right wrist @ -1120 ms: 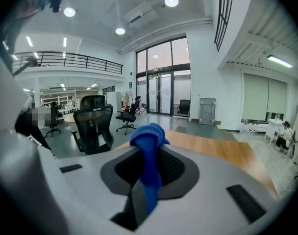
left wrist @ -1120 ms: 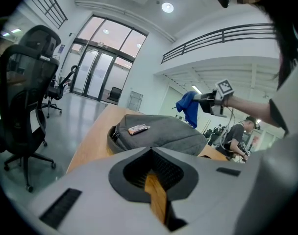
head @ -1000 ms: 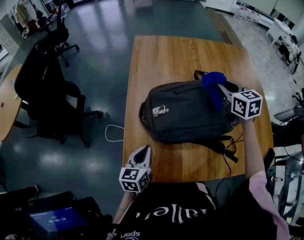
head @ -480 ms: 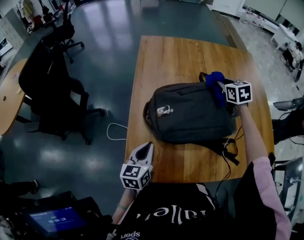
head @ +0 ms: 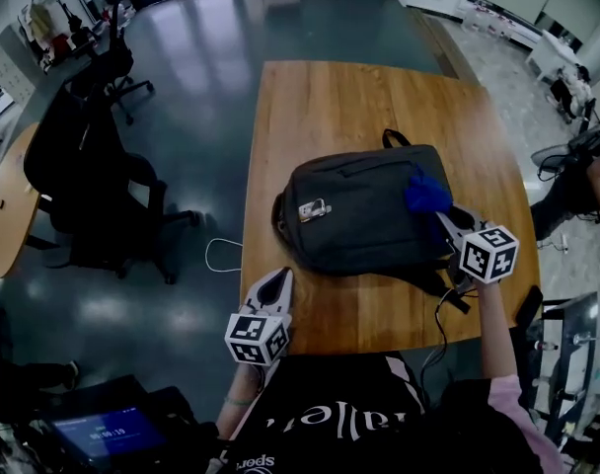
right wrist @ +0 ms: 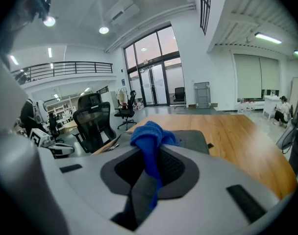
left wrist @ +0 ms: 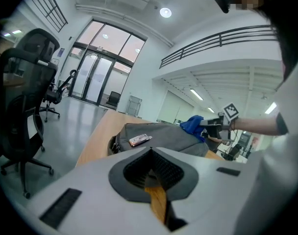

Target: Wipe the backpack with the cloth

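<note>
A dark grey backpack (head: 364, 210) lies flat on the wooden table (head: 349, 107), a small metal tag on its left side. My right gripper (head: 440, 212) is shut on a bunched blue cloth (head: 425, 193) that rests on the backpack's right part; the cloth (right wrist: 150, 137) sticks up from between the jaws in the right gripper view, with the backpack (right wrist: 190, 139) behind it. My left gripper (head: 277, 286) hangs shut and empty over the table's near left edge, short of the backpack (left wrist: 161, 133).
Black office chairs (head: 88, 181) stand on the dark floor left of the table, beside a round wooden table (head: 9, 215). A white cable loop (head: 221, 257) lies on the floor by the table's left edge. Backpack straps and a black cable (head: 448, 299) trail toward the near right edge.
My right gripper has dragged the blue cloth from the backpack's far right corner toward me along its right side. The left gripper has stayed near the table's front edge.
</note>
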